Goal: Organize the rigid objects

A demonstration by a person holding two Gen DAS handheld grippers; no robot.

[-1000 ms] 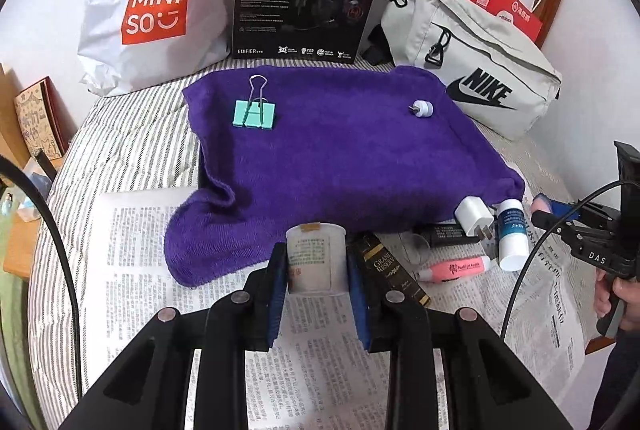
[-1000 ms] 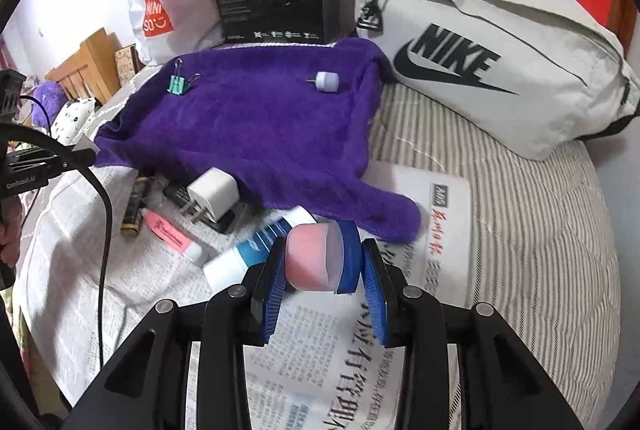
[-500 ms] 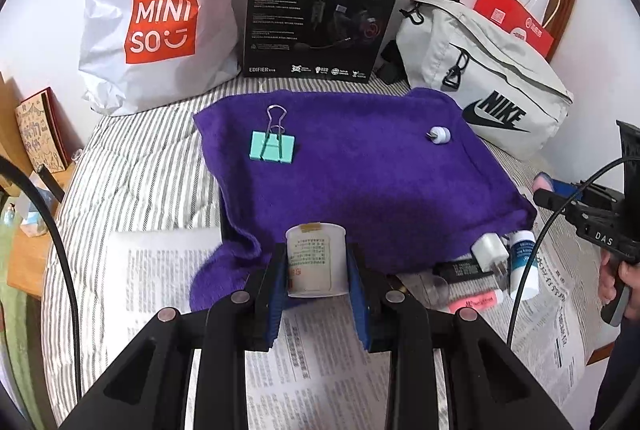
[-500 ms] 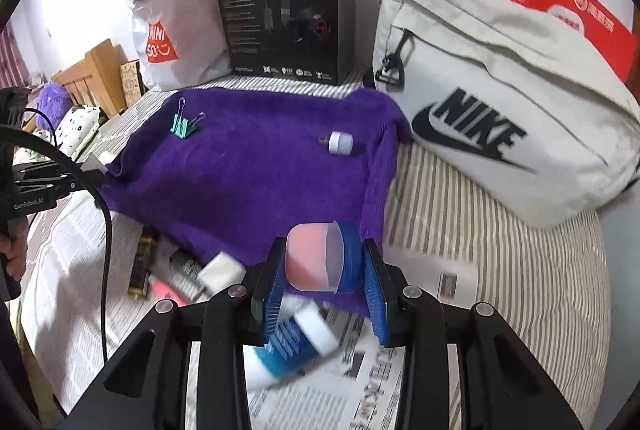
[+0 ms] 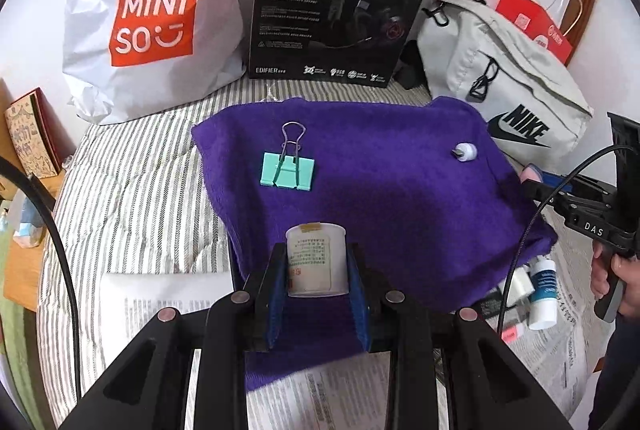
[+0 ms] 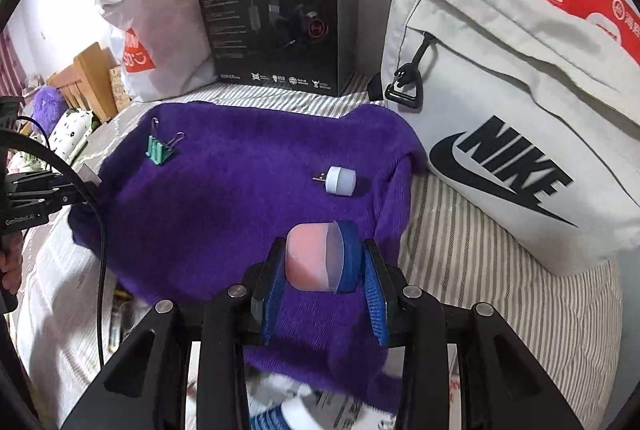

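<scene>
Left wrist view: your left gripper [image 5: 316,272] pinches a white jar [image 5: 316,260] between its blue pads, fingers closed to the jar's width, above the near edge of the purple towel [image 5: 400,198]. A green clip [image 5: 287,172] and a small white plug [image 5: 465,151] lie on the towel, well apart.

Right wrist view: your right gripper [image 6: 322,270] clamps a pink-and-blue capped piece [image 6: 322,256], fingers pressed on both its sides, over the towel's [image 6: 240,198] near right part. The plug [image 6: 339,180] lies just beyond it, the clip [image 6: 159,148] far left.
</scene>
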